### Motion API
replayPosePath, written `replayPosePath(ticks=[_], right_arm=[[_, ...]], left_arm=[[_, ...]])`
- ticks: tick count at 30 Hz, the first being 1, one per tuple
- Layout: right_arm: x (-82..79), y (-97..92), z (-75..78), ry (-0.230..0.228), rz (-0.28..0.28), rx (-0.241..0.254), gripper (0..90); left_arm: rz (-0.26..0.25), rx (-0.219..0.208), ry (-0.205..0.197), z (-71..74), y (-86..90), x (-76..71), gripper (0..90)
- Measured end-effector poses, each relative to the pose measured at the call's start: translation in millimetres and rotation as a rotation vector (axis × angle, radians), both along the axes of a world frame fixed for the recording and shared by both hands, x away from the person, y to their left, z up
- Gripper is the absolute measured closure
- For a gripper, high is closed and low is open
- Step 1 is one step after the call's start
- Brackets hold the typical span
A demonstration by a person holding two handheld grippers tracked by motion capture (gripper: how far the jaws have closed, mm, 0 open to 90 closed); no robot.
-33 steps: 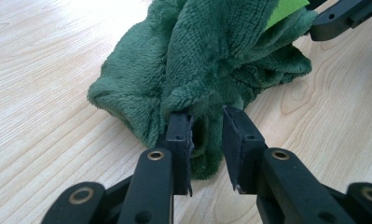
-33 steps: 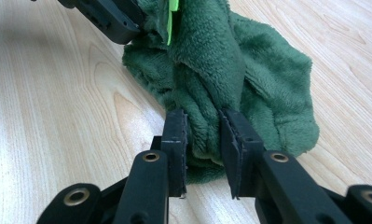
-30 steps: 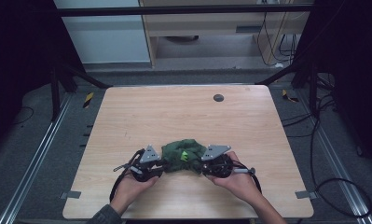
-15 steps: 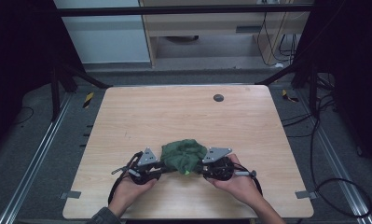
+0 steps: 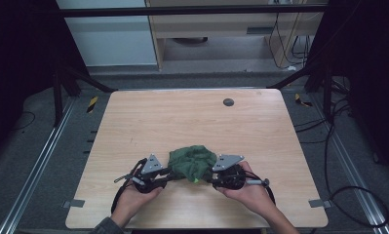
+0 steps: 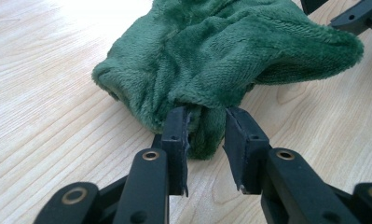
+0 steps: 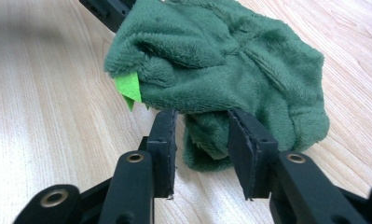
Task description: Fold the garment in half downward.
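Note:
A crumpled dark green plush cloth (image 5: 192, 163) lies on the wooden table (image 5: 182, 117) near its front edge, between both hands. My left gripper (image 5: 175, 173) meets its left side, my right gripper (image 5: 209, 179) its right side. In the left gripper view a fold of the cloth (image 6: 221, 51) sits between the jaws of my left gripper (image 6: 206, 114), one pad touching, a thin gap at the other. In the right gripper view the jaws of my right gripper (image 7: 202, 114) have just been opening, with a fold of cloth (image 7: 221, 60) loose between them. A light green tag (image 7: 127, 88) sticks out.
A small dark round disc (image 5: 228, 102) sits in the tabletop toward the far right. The table's front edge runs just behind the hands. Metal rails and cables lie on the floor to either side.
The cloth mound has settled slightly lower and toward the front edge. Both hands have kept their places.

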State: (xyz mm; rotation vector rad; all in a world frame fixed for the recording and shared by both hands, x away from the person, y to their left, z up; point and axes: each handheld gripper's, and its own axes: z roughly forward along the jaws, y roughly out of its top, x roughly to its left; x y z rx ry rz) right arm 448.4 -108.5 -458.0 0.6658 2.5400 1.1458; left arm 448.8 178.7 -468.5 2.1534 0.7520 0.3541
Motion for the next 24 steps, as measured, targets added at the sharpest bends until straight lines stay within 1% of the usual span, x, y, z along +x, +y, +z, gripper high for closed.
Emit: replayPosePath(ticks=[2, 3, 4, 9, 18, 20, 24], right_arm=[[-1.0, -0.1, 0.5, 0.001, -0.001, -0.001, 58.5], [-1.8, -0.4, 1.0, 0.003, -0.006, -0.003, 55.7], [-1.8, -0.4, 1.0, 0.003, -0.006, -0.003, 55.7], [-2.7, -1.6, 2.4, 0.007, -0.023, -0.006, 48.3], [-5.8, -6.6, 4.1, 0.014, -0.036, -0.015, 38.6], [-6.6, -8.5, 5.1, 0.010, -0.041, -0.012, 36.4], [-7.1, -11.5, 6.9, 0.010, -0.050, -0.004, 32.4]], left_arm=[[0.001, 0.001, -0.001, 0.4, 1.1, -0.4, 68.6], [0.003, 0.001, -0.001, 0.6, 1.6, -0.6, 67.7], [0.003, -0.001, -0.002, 0.9, 2.1, -0.8, 67.7], [0.005, 0.002, -0.003, 2.4, 3.7, -1.9, 65.9], [0.019, 0.009, -0.009, 4.6, 7.4, -3.6, 57.5], [0.023, 0.014, -0.013, 5.2, 8.2, -4.2, 54.8], [0.024, 0.020, -0.007, 6.3, 8.7, -5.1, 49.3]])
